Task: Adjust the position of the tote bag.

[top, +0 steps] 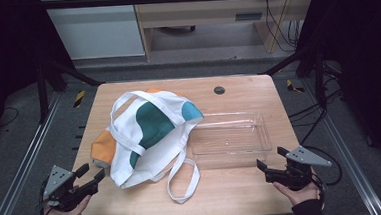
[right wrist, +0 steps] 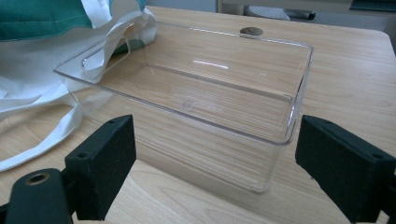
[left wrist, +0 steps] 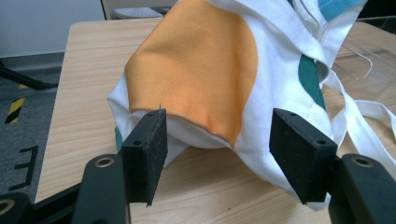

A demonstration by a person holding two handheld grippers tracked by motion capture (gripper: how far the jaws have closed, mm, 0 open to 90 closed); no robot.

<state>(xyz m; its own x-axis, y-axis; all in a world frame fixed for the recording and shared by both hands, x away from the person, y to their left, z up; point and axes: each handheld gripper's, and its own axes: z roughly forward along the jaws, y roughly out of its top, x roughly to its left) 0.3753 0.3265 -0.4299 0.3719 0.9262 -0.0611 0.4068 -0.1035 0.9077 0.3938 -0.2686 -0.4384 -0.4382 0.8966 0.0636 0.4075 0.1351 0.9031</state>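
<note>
Resting near the left front corner of the wooden desk (top: 233, 190), the left tongs (top: 93, 174) are held in a person's left hand (top: 64, 211), jaws spread apart with nothing clamped between them. From the left gripper view, the two black pads frame the near end of a cloth tote bag (left wrist: 224, 70); the left pad seems to sit just at the fabric's edge, though whether it touches is hard to tell. The bag is white with orange, dark green and teal patches, and lies slumped on the left half of the desk, its long white straps (top: 183, 180) looping toward the front edge. Just beside the bag on the right sits a clear plastic tray (top: 230, 133), rectangular and empty, with one strap lying against its near left corner. A small dark round grommet (top: 219, 90) is set in the desk behind the tray. Farther right, the right tongs (top: 270, 161) are held in the right hand (top: 300, 193), jaws wide and holding nothing, pointing at the tray's near corner from a short way off.
</note>
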